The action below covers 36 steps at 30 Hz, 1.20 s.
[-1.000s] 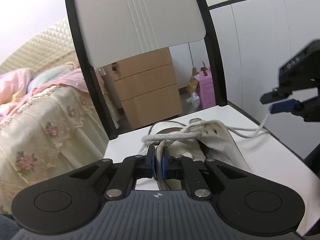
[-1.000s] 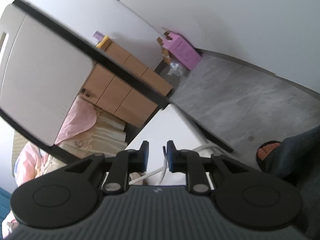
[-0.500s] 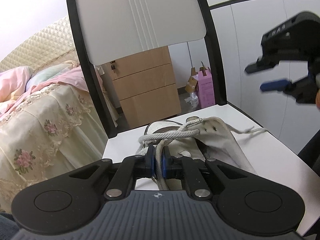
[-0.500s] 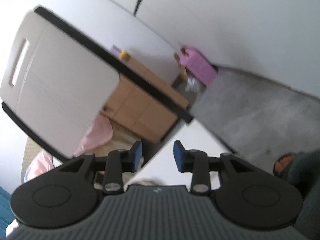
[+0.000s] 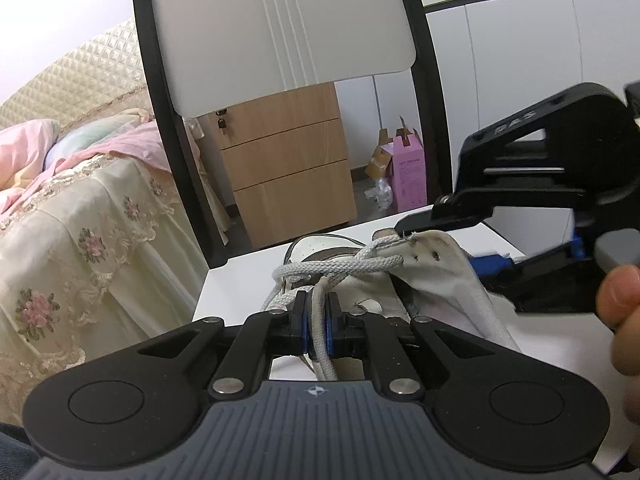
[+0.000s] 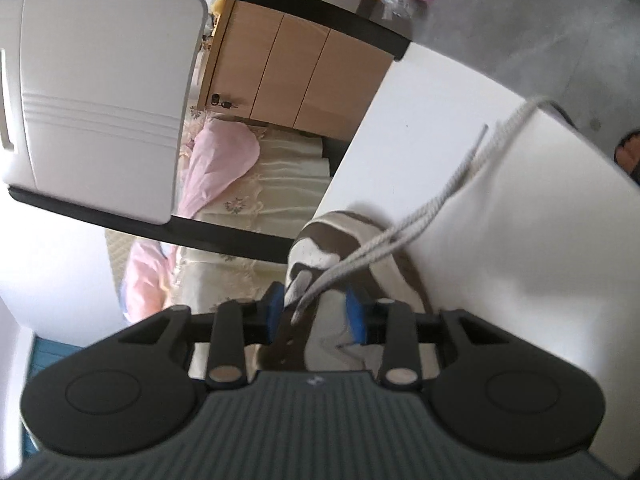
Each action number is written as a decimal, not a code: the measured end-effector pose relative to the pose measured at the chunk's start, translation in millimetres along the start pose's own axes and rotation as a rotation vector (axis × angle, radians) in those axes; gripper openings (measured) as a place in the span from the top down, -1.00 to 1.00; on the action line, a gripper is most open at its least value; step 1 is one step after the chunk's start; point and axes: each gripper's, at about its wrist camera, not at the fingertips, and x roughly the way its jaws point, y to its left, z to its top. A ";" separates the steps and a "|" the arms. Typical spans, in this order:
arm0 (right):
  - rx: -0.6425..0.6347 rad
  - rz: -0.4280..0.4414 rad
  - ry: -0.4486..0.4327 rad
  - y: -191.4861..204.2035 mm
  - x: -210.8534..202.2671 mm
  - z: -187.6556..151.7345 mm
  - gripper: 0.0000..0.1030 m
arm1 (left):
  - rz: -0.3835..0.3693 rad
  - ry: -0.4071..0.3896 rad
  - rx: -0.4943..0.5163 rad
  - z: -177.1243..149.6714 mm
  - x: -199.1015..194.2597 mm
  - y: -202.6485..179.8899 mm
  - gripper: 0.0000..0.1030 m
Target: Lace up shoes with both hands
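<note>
Shoe (image 5: 436,280) sits near table (image 5: 240,276) far edge, bare tabletop right of it. My left gripper (image 5: 316,322) clamps lace (image 5: 340,266). Right gripper (image 6: 314,312), up high earlier, now straddles shoe's eyelet flap, jaws closing.

We see our right gripper (image 6: 315,312) closing its blue-padded jaws around the white-and-brown fabric shoe (image 6: 344,248) on the white table (image 6: 520,240); a grey braided lace (image 6: 420,216) trails toward two o'clock.
</note>
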 end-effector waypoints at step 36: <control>-0.055 -0.395 -0.465 -51.1 -99.0 42.7 0.12 | 0.079 0.016 0.003 1.8 5.1 -8.4 0.78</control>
